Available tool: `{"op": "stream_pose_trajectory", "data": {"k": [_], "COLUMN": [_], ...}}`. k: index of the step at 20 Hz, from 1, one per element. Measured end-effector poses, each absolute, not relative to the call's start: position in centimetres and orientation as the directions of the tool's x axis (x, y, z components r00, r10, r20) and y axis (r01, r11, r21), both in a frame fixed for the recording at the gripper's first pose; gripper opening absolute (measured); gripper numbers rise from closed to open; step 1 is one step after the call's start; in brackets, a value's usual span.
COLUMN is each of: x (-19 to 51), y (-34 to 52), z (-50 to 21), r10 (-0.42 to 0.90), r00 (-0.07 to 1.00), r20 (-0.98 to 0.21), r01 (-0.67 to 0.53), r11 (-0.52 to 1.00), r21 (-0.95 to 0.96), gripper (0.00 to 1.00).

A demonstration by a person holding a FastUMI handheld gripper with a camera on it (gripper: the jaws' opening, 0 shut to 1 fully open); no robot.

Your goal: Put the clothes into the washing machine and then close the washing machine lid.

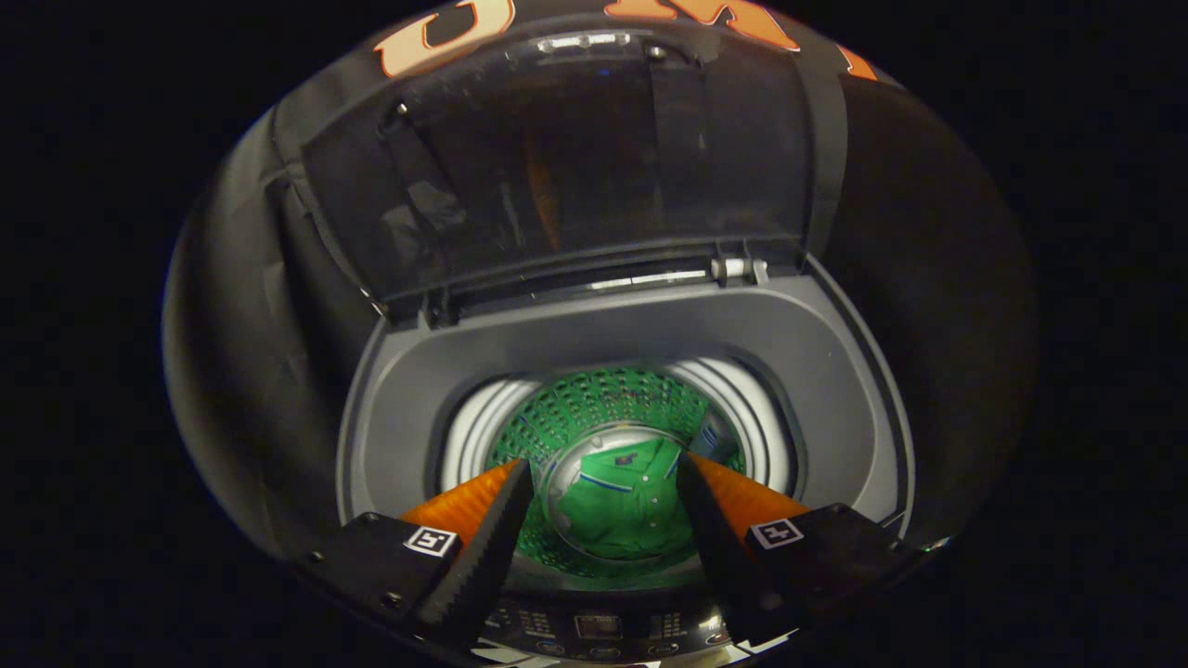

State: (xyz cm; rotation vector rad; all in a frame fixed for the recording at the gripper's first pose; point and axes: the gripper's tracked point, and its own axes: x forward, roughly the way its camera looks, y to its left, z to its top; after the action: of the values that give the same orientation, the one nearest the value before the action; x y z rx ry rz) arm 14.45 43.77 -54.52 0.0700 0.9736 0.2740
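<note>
Clothing (624, 508), a green garment, is lying at the bottom of the washing machine's drum (594, 399), while the gripper (605, 482) is hovering above the opening with its jaws spread wide, gripping nothing. Behind, the lid (575, 167) is standing upright at the rear edge; swinging it down carelessly risks slamming. No legible branding is showing on the control panel (599, 631).

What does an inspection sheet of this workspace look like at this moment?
Surface: grey top deck of a top-loading washing machine, control panel at its near edge.
Job's things: green shirt lying at the bottom of the green drum; transparent lid raised, hinged at the far side.
Clutter: nothing seen.
Grippers: gripper above the drum opening, jaws apart, holding nothing.
Cables: nothing seen.
Surroundings: black cloth wall behind the machine.
</note>
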Motion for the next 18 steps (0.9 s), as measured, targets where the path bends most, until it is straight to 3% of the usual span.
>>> {"op": "stream_pose_trajectory", "data": {"k": [11, 15, 18], "x": [16.4, 18.5, 19.8], "y": [43.6, 41.3, 41.6], "z": [-37.9, -35.7, -31.2], "r10": [0.364, 0.296, 0.318], "r00": [0.76, 0.826, 0.854], "r20": [-0.538, -0.48, -0.412], "r01": [-0.241, -0.263, -0.294], "r11": [0.927, 0.955, 0.948], "r21": [0.287, 0.138, 0.122], "gripper": [0.98, 0.98, 0.98]}}
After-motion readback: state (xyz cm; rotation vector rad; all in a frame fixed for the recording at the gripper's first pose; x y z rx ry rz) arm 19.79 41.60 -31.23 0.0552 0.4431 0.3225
